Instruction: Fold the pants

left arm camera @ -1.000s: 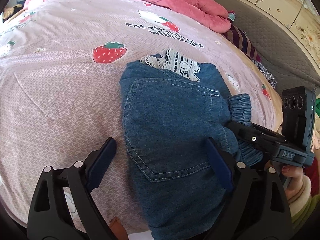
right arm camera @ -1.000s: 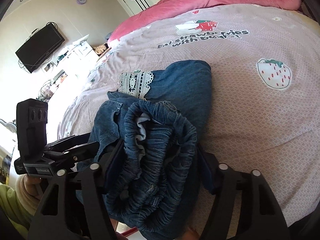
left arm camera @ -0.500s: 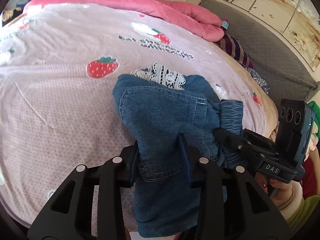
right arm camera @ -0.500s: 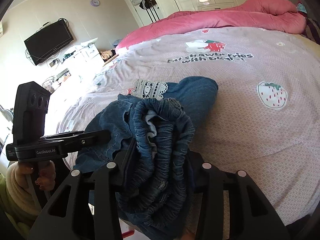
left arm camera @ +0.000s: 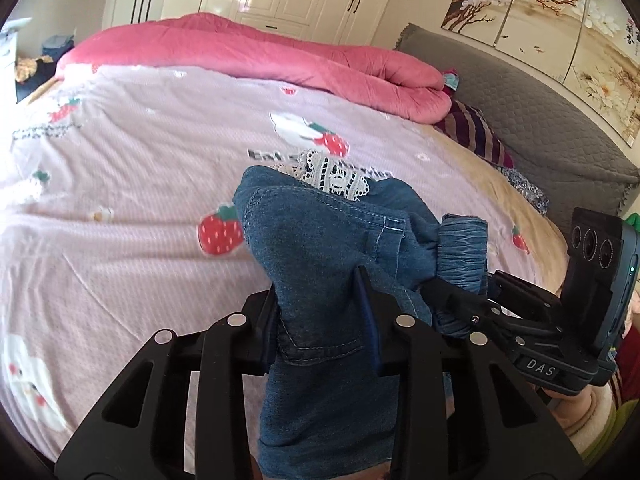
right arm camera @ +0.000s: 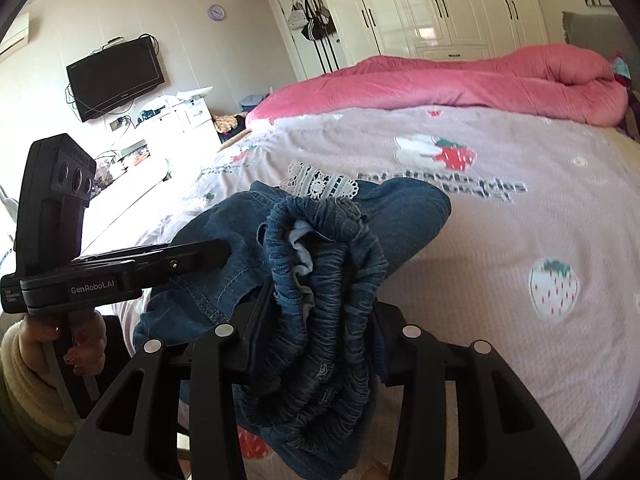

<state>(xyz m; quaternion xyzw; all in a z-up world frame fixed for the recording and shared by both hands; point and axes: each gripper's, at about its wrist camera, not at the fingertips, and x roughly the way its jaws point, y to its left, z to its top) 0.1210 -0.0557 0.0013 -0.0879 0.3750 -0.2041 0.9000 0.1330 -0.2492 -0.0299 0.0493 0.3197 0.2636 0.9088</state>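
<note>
The blue denim pants [left arm camera: 312,232], folded into a bundle with white lace trim [left arm camera: 332,172] at the far end, hang lifted above the pink strawberry bedsheet [left arm camera: 120,200]. My left gripper [left arm camera: 316,292] is shut on the pocket side of the bundle. My right gripper [right arm camera: 320,304] is shut on the gathered elastic waistband [right arm camera: 344,264]. In the right wrist view the pants [right arm camera: 400,216] sag between both grippers, and the left gripper [right arm camera: 216,250] comes in from the left, held by a hand [right arm camera: 80,344]. The right gripper [left arm camera: 436,292] shows at the right of the left wrist view.
A rolled pink quilt [left arm camera: 280,56] lies along the far side of the bed. A grey padded headboard [left arm camera: 520,100] and a striped pillow [left arm camera: 476,132] are at the right. White wardrobes [right arm camera: 440,8] and a wall TV [right arm camera: 116,76] stand beyond the bed.
Both grippers closed on the pants, the left from wide open, and rose. The bundle has come up off the bedsheet with them.
</note>
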